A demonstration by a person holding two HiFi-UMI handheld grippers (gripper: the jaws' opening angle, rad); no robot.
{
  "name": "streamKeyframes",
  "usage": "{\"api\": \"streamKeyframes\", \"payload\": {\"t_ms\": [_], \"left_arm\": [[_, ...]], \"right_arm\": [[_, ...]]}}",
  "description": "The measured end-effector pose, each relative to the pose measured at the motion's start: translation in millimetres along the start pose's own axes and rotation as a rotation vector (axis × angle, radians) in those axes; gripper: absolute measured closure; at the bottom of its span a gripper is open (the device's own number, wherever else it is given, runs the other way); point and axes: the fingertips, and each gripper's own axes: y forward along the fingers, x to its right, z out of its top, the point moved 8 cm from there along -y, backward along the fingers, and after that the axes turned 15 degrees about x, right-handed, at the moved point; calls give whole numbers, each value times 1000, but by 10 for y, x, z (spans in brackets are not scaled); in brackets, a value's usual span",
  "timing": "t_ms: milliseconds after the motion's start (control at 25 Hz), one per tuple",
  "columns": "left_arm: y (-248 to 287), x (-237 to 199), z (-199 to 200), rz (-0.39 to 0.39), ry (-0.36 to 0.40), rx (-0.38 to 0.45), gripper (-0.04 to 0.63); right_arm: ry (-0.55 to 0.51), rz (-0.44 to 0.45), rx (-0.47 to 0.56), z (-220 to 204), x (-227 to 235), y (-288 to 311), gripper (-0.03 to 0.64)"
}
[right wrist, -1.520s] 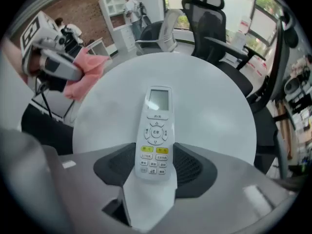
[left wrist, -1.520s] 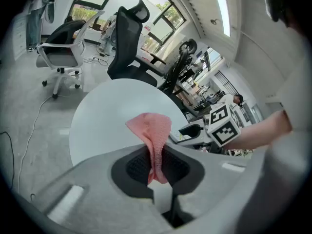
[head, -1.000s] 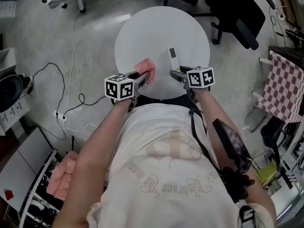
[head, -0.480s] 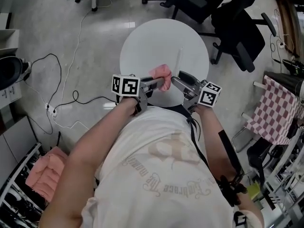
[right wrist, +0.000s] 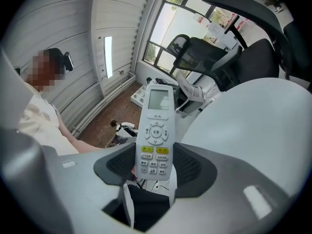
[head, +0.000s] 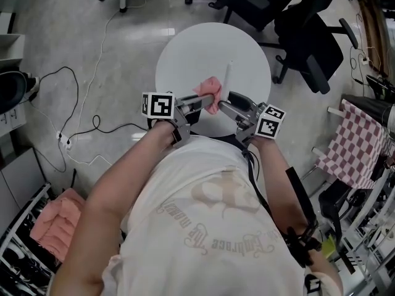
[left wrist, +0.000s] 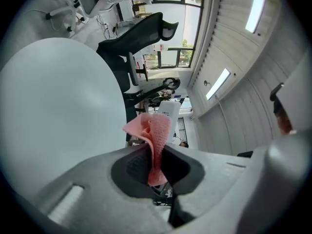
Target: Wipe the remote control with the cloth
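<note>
My right gripper (right wrist: 155,165) is shut on the lower end of a white remote control (right wrist: 156,130), which stands upright with its buttons and screen facing the camera. In the head view the remote (head: 227,76) appears as a thin white strip, edge-on, held above the round white table (head: 191,54). A crumpled pink cloth (left wrist: 152,133) is clamped in my left gripper (left wrist: 155,168). The cloth (head: 210,95) sits right against the remote's lower part, and the remote (left wrist: 168,112) rises just behind it. Both grippers, the left (head: 208,101) and the right (head: 226,100), meet over the table's near edge.
Black office chairs (head: 308,36) stand behind and to the right of the table. Cables (head: 92,122) trail over the floor at the left. A red-checked cloth (head: 355,140) hangs at the right, and pink cloths (head: 52,224) lie on a rack at the lower left.
A second ago the remote lay flat on the table; now my right gripper holds it lifted. My left gripper has brought the cloth against it.
</note>
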Motion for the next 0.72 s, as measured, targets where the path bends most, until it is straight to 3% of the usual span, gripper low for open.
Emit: {"api": "streamKeyframes", "payload": {"t_ms": [720], "left_arm": [[132,148,690,-31,78,75,568]], "right_arm": [[-85,38,-260,-319,4,-84,370]]}}
